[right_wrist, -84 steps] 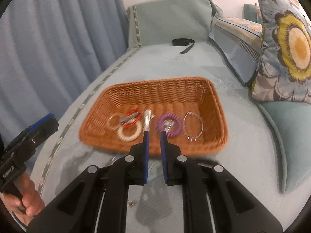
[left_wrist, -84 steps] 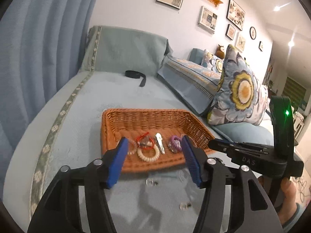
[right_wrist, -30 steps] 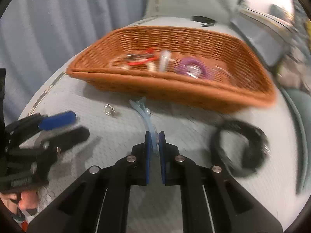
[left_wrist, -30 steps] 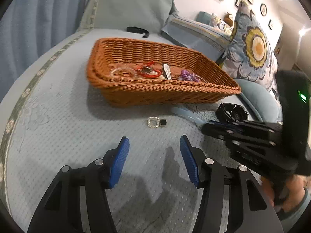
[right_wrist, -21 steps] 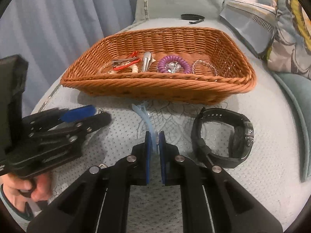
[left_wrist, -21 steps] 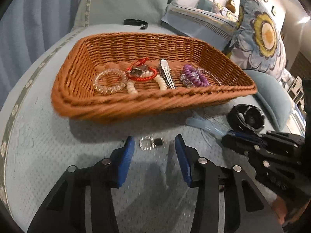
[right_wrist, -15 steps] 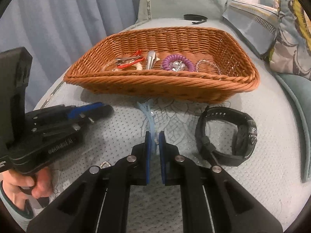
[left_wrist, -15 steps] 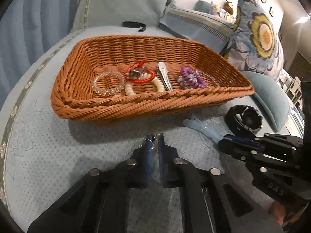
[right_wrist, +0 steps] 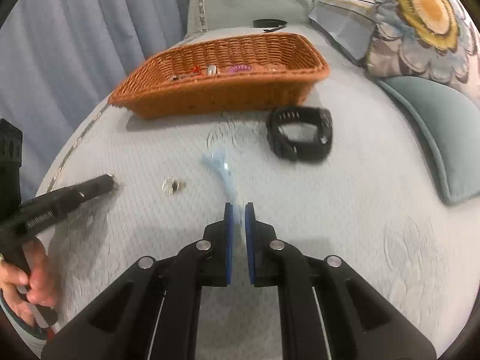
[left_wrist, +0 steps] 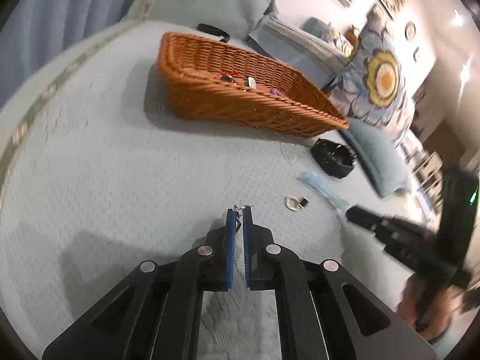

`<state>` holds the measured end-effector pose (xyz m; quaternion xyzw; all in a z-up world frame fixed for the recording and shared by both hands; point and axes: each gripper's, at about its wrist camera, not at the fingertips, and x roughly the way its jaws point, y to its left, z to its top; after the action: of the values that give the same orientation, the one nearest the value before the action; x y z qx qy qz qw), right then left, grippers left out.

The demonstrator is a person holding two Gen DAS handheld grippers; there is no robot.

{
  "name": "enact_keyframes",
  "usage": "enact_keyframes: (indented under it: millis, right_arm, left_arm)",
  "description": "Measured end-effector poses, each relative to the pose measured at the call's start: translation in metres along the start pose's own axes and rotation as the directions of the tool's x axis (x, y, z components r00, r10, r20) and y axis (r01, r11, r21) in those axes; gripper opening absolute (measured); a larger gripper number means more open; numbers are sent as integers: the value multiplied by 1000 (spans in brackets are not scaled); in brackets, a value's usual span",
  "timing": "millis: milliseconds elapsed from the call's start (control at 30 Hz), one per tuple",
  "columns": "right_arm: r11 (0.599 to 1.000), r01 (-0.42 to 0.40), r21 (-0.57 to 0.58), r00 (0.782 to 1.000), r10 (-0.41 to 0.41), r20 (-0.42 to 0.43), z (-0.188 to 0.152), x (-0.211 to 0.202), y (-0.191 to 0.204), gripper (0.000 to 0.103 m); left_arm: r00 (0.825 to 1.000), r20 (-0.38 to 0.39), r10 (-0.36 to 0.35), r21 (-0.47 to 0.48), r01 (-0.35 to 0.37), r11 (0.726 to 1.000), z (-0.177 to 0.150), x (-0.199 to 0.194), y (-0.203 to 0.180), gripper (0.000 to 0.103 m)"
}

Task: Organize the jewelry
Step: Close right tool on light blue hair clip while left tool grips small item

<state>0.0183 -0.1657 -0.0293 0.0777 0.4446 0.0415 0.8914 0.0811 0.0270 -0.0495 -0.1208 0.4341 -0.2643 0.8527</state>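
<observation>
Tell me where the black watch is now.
The black watch lies on the sofa cover just in front of the basket's right end, right of the blue hair clip.

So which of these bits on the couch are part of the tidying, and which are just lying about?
Part of the job:
- wicker basket
- pale blue hair clip, in the right gripper
- small earring, in the left gripper
- loose earring
- black watch

Just lying about:
- flowered cushion
- black strap
- curtain
</observation>
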Motion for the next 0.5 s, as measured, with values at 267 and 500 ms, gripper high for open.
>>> enact_keyframes:
  millis: [267, 500]
  right_arm:
    - [999, 4, -39, 1000, -3, 7, -13, -2, 4, 14]
    - [1000, -2, -25, 997, 4, 82, 13, 0, -5, 57]
  left_arm:
    - [1000, 25, -16, -38, 17, 999, -12, -7, 6, 3]
    - [999, 34, 25, 23, -26, 999, -7, -9, 0, 3]
